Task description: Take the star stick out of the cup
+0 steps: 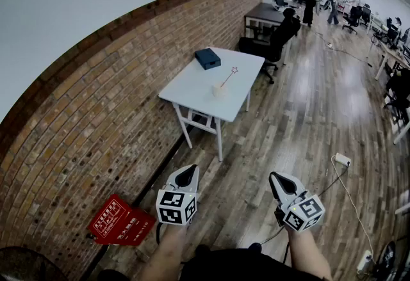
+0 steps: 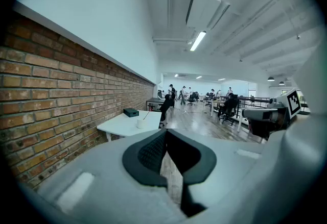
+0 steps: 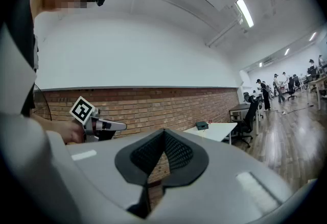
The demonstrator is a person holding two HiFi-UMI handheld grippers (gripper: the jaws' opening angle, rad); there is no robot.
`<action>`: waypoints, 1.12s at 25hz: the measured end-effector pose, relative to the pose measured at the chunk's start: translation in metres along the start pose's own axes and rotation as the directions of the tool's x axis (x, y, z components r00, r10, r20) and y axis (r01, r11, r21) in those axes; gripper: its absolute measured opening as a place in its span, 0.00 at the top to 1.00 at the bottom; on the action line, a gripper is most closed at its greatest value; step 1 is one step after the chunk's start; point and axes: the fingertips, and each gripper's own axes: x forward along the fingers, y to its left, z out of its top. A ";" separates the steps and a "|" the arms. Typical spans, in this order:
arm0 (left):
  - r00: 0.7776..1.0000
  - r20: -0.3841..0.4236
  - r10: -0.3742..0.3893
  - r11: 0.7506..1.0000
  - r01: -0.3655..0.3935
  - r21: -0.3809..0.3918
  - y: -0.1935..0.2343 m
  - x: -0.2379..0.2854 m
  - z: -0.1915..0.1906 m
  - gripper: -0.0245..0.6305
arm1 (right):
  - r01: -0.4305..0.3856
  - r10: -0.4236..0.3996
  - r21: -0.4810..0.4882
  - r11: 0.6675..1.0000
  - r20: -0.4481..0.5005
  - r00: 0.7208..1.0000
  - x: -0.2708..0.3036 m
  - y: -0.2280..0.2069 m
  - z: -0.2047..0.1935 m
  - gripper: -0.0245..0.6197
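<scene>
The task had not started: the star stick [image 1: 229,76] stood in the cup [image 1: 219,90] on the far white table [image 1: 192,84], well apart from the left gripper [image 1: 186,175] and right gripper [image 1: 281,181], both with jaws together and empty.

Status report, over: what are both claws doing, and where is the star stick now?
Left claw shut, empty. Right claw shut, empty. Star stick in cup on white table, far ahead. Blue box on table, apart from cup.

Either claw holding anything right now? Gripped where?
Nothing held. The left claw and right claw are both shut and empty; the star stick sits in the cup on the table, away from both.
</scene>
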 end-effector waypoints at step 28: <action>1.000 -0.014 -0.018 1.000 0.018 -0.008 -0.135 0.043 -0.010 0.95 | -0.070 0.073 0.038 0.997 -0.115 0.991 -0.116 -0.083 -0.042 0.96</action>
